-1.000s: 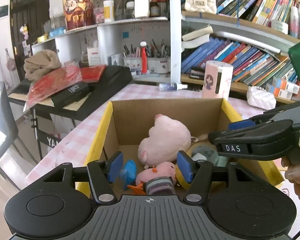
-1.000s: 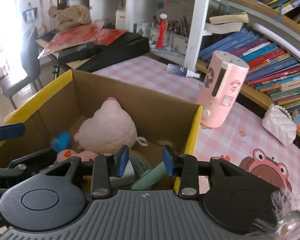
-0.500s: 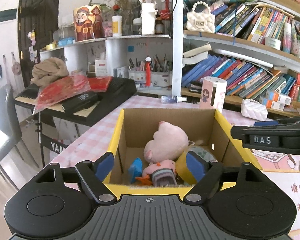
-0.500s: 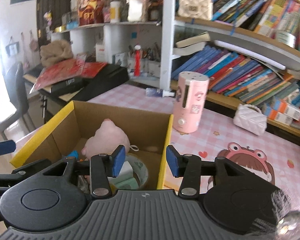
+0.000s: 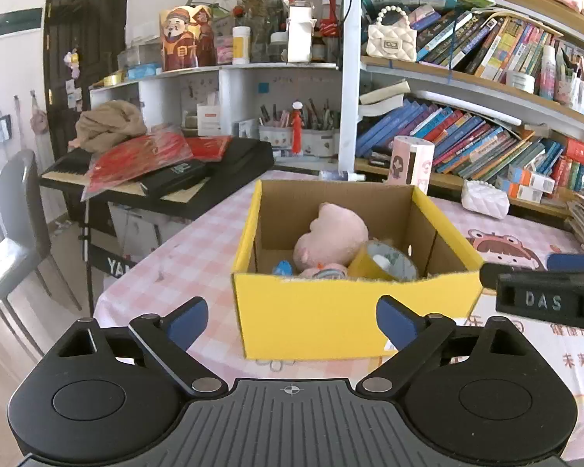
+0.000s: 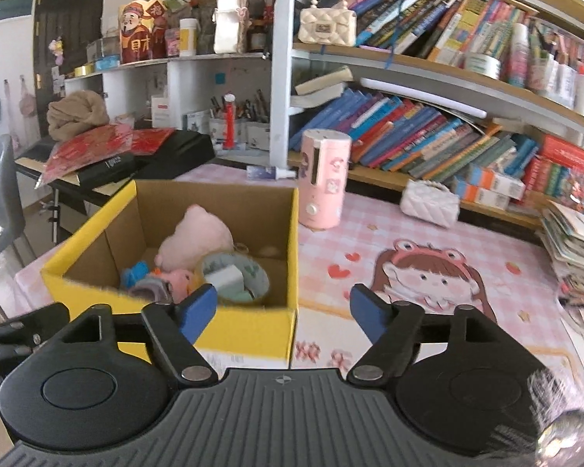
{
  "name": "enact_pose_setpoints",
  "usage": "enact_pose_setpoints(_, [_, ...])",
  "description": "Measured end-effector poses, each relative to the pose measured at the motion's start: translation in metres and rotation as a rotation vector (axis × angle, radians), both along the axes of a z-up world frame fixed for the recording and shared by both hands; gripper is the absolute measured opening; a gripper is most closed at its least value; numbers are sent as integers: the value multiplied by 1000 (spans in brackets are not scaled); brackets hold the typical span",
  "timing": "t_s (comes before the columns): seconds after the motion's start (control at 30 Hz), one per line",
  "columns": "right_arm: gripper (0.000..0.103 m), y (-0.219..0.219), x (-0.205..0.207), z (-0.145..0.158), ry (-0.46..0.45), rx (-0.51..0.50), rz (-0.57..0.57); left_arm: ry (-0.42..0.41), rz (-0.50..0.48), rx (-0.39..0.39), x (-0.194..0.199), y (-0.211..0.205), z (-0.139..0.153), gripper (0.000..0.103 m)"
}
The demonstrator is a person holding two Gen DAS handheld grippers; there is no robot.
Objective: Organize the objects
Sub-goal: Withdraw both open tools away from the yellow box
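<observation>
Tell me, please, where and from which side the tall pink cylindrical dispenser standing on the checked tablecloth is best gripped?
Probably around the middle of the tall pink cylindrical dispenser, coming level from the near side: it stands upright, its round wall looks narrower than the open right gripper, and the yellow cardboard box crowds its left.

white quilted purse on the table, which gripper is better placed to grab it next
Right. The white quilted purse lies beyond the right gripper over bare tablecloth; the left gripper faces the yellow box. Both are open and empty.
</observation>
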State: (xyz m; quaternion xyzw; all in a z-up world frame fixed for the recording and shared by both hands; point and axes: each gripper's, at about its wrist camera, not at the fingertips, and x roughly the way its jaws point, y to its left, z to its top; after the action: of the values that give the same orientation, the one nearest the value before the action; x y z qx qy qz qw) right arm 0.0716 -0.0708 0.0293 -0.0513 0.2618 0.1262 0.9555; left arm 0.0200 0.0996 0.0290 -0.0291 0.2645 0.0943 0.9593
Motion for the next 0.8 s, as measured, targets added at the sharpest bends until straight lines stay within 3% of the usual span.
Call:
enact_pose_setpoints(0.37, [87, -12, -49, -12, 26, -2, -71, 15, -27, 12, -32, -16, -7, 101])
enact_pose_setpoints(0.6, [95, -28, -74, -23, 57, -18, -142, 39, -91, -32, -41, -29, -11, 102])
enact_pose_setpoints(0.8, [100, -48, -92, -30, 78, -26, -231, 24, -148, 18, -50, -50, -15, 103])
